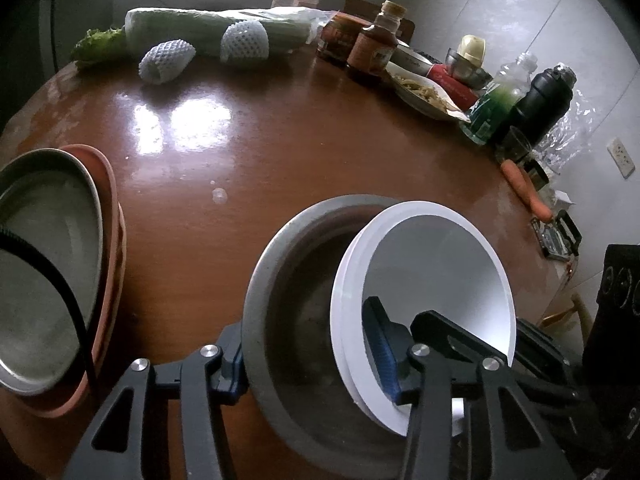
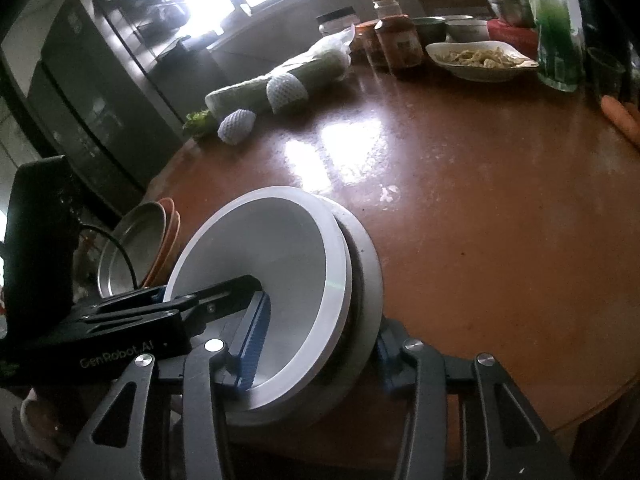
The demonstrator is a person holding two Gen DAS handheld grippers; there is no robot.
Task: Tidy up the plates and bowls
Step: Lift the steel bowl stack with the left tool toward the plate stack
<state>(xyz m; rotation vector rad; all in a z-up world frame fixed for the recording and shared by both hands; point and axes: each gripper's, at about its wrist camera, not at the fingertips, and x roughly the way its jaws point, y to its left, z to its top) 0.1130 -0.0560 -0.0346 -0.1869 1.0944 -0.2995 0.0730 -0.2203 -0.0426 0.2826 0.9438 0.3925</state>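
Both grippers [image 1: 308, 364] [image 2: 316, 356] angled down, clamping tilted white bowl [image 1: 432, 264] against grey bowl [image 1: 304, 280].

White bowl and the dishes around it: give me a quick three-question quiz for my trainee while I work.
1. True or false: the white bowl sits level inside the grey bowl.
2. What colour are the stacked plates under the metal plate? A orange, B blue, C black.
3. How many foam-netted fruits lie by the cabbage?
Key: 1 false, it leans tilted against the rim; 2 A; 3 two.
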